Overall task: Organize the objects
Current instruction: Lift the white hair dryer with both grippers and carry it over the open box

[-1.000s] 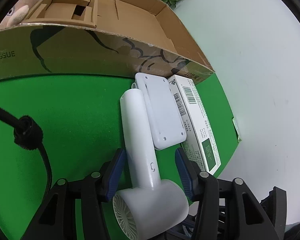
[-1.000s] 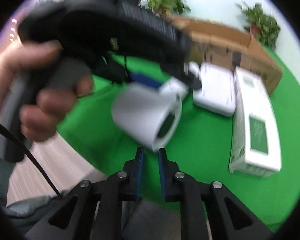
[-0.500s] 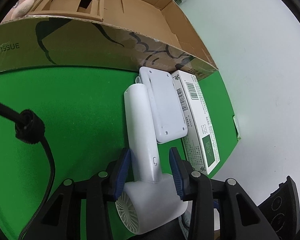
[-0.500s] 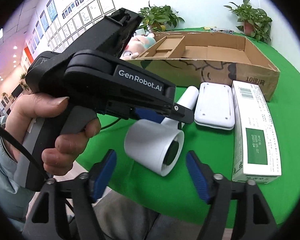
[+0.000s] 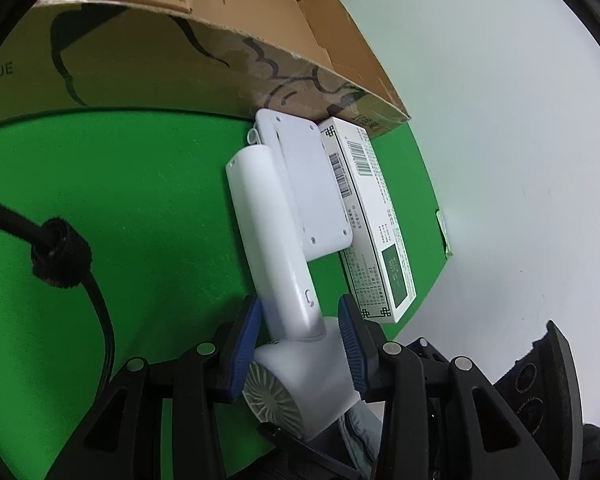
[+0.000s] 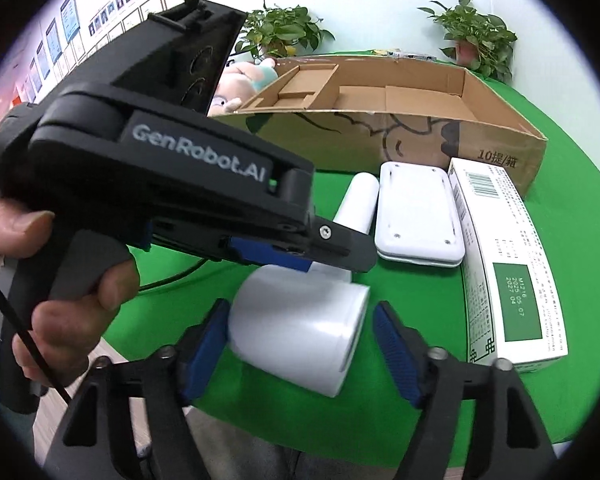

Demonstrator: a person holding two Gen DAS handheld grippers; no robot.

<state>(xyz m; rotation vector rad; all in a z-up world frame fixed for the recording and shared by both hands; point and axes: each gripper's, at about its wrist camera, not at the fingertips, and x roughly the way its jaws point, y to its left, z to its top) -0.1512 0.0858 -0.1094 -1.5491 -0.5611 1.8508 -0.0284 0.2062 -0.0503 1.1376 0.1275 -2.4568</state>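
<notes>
Left gripper (image 5: pixel 300 332) clamped on white plastic hair dryer (image 5: pixel 278 248) at its neck, right gripper (image 6: pixel 300 344) closing around the barrel (left pad touching), dryer over green round table (image 5: pixel 140 184), beside brown cardboard box (image 6: pixel 400 136).

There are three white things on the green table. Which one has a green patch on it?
The long white carton on the right. The hair dryer and flat white device are plain white.

hair dryer (image 5: pixel 276 240) centre frame | flat case (image 5: pixel 308 184) touching its right | carton (image 5: pixel 372 216) further right | cardboard box (image 5: pixel 204 64) behind all three, upper frame
</notes>
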